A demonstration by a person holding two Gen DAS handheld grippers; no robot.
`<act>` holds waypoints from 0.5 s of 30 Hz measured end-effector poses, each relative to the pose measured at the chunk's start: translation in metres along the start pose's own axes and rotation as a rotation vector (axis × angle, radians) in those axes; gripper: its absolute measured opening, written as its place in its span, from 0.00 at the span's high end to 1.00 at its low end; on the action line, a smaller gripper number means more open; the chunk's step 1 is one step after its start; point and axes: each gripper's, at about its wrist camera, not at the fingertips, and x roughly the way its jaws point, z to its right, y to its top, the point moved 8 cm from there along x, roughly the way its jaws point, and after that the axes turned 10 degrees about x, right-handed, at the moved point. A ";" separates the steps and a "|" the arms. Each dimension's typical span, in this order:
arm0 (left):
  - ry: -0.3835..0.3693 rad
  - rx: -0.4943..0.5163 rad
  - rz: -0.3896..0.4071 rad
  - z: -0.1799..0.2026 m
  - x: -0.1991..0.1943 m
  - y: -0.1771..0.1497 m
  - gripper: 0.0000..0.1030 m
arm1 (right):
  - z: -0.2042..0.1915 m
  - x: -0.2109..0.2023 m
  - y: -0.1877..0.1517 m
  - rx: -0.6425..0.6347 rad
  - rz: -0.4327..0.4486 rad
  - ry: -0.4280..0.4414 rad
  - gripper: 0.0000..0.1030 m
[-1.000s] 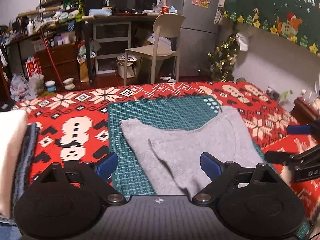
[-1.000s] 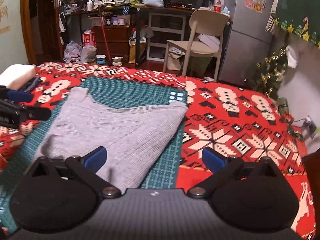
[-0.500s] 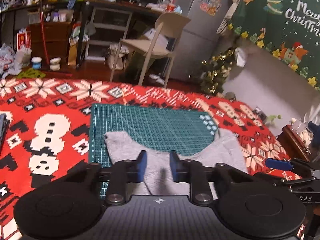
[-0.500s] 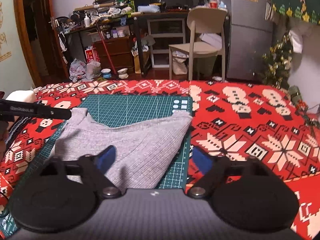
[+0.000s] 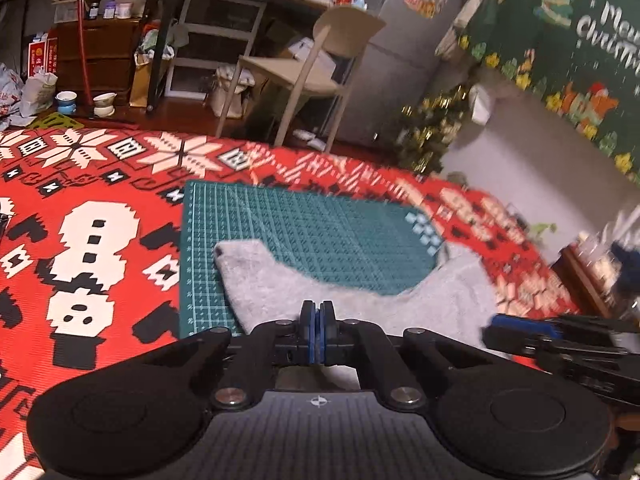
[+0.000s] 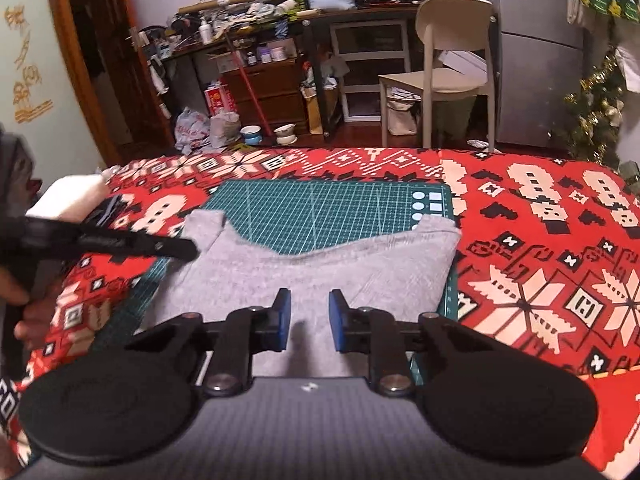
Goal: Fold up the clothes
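A grey knit garment (image 5: 440, 296) (image 6: 340, 264) lies flat on a green cutting mat (image 5: 300, 232) (image 6: 320, 208). My left gripper (image 5: 318, 320) sits at the garment's near edge, its blue pads pressed together on the fabric. In the right wrist view, the left gripper (image 6: 188, 248) shows as a black finger over the garment's left corner. My right gripper (image 6: 309, 320) hovers low over the near edge further right. Its jaws are closing, a narrow gap remains, and the pads do not press the cloth. The right gripper (image 5: 520, 332) also shows in the left wrist view.
The mat rests on a red Christmas-patterned blanket (image 5: 100, 200) (image 6: 540, 240). A folded white and dark pile (image 6: 68, 200) sits at the blanket's left edge. A person's hand (image 6: 16, 300) holds the left tool. Beyond stand a beige chair (image 6: 452, 60) and a cluttered desk (image 6: 280, 20).
Both grippers came forward and down onto the garment's near edge. The left jaws went from wide open to shut. The right jaws narrowed from wide to a small gap.
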 end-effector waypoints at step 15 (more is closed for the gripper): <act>0.067 -0.002 -0.021 -0.011 0.005 -0.008 0.98 | 0.065 0.062 0.034 0.044 0.022 -0.151 0.97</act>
